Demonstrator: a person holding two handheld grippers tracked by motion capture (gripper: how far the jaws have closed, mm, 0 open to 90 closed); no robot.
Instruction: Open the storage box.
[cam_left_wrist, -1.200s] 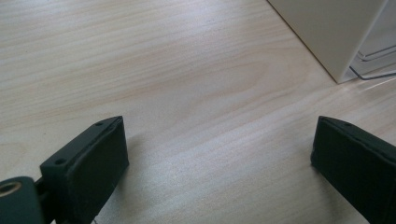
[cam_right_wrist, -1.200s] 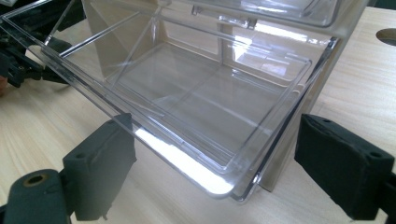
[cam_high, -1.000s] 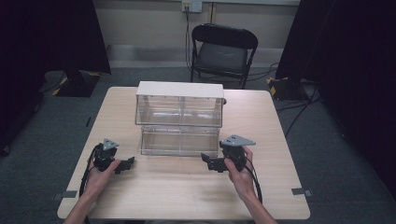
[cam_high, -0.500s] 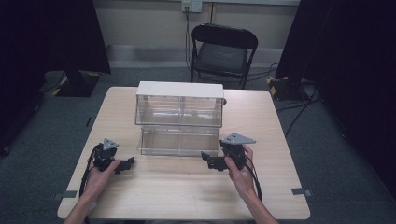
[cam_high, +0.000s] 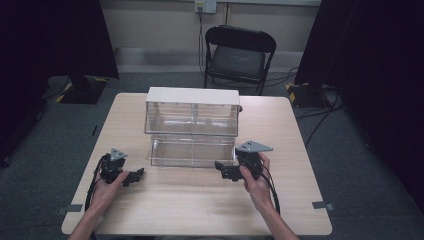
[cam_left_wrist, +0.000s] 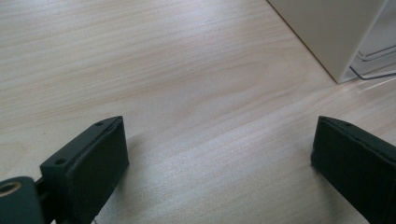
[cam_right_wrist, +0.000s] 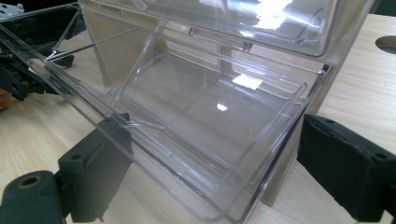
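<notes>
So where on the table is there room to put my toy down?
The table has bare wood between the left hand-held gripper and the right hand-held gripper, in front of the pulled-out clear drawer. The strips left and right of the drawer cabinet are bare too. It is crowded right at the drawer's front, where the right one sits close.

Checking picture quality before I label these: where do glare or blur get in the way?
Right gripper view: bright glare patches on the clear drawer and the bin above it; the near jaws look soft. Left gripper view: even light on the table, soft shadows under the blurred jaws. High view: sharp table, dark surroundings, faint reflections on the clear drawer unit.
</notes>
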